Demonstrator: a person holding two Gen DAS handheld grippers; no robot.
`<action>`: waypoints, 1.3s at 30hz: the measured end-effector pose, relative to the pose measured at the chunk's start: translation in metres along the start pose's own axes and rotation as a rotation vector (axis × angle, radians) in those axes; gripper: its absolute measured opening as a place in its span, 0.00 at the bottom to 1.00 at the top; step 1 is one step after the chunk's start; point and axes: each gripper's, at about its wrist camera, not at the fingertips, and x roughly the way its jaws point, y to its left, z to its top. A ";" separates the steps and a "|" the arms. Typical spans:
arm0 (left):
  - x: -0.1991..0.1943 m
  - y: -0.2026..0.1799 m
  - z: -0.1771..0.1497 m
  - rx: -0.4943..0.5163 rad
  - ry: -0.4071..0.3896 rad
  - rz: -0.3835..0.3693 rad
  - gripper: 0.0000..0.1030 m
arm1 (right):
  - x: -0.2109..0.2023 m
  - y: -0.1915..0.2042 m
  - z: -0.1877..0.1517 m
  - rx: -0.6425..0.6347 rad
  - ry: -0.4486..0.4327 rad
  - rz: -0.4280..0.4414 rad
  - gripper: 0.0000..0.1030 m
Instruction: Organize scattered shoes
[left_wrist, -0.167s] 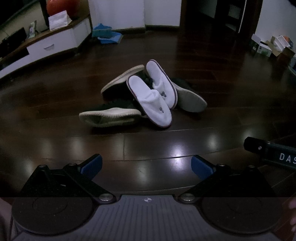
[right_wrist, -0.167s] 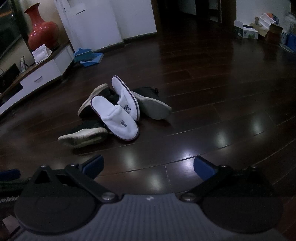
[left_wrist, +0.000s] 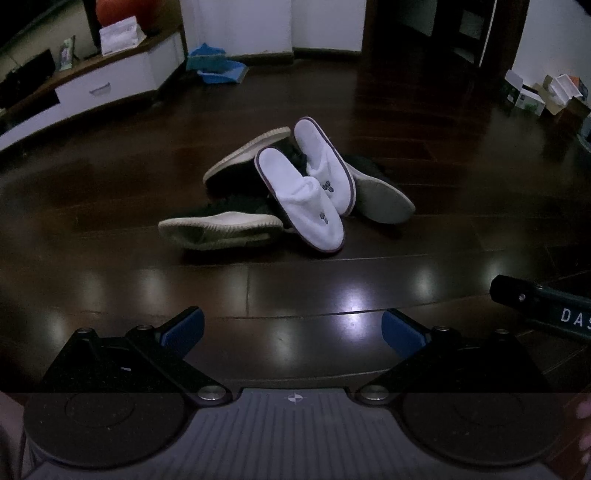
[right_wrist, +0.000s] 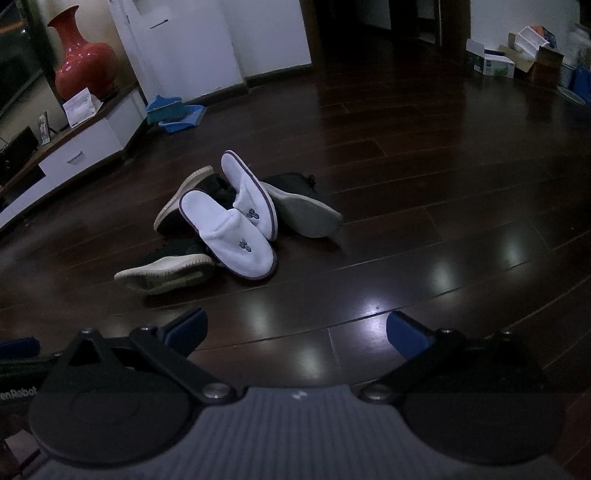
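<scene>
A heap of shoes lies on the dark wooden floor. Two white slippers (left_wrist: 303, 192) (right_wrist: 229, 232) rest on top, toes toward me. Under them lie dark sneakers with pale soles: one on its side at the front left (left_wrist: 221, 229) (right_wrist: 166, 271), one behind (left_wrist: 243, 155) (right_wrist: 181, 199), one sole-up at the right (left_wrist: 384, 199) (right_wrist: 306, 214). My left gripper (left_wrist: 291, 330) hovers open well short of the heap, nothing between its blue pads. My right gripper (right_wrist: 297, 330) is also open and empty, with the heap ahead to its left.
A white low cabinet (left_wrist: 92, 92) (right_wrist: 74, 158) runs along the left wall, with a red vase (right_wrist: 81, 59) on it. A blue dustpan and brush (left_wrist: 216, 66) (right_wrist: 175, 112) lie by the wall. Cardboard boxes (right_wrist: 517, 59) stand at the far right.
</scene>
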 end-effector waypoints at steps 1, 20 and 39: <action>0.000 0.001 0.001 -0.003 0.002 -0.003 1.00 | 0.000 0.000 -0.001 0.000 -0.001 0.000 1.00; -0.002 -0.005 -0.003 -0.003 -0.005 0.013 1.00 | -0.010 -0.002 0.006 -0.004 -0.005 0.003 1.00; 0.000 -0.002 -0.004 -0.002 -0.009 0.020 1.00 | -0.010 -0.001 0.010 -0.007 -0.006 0.000 1.00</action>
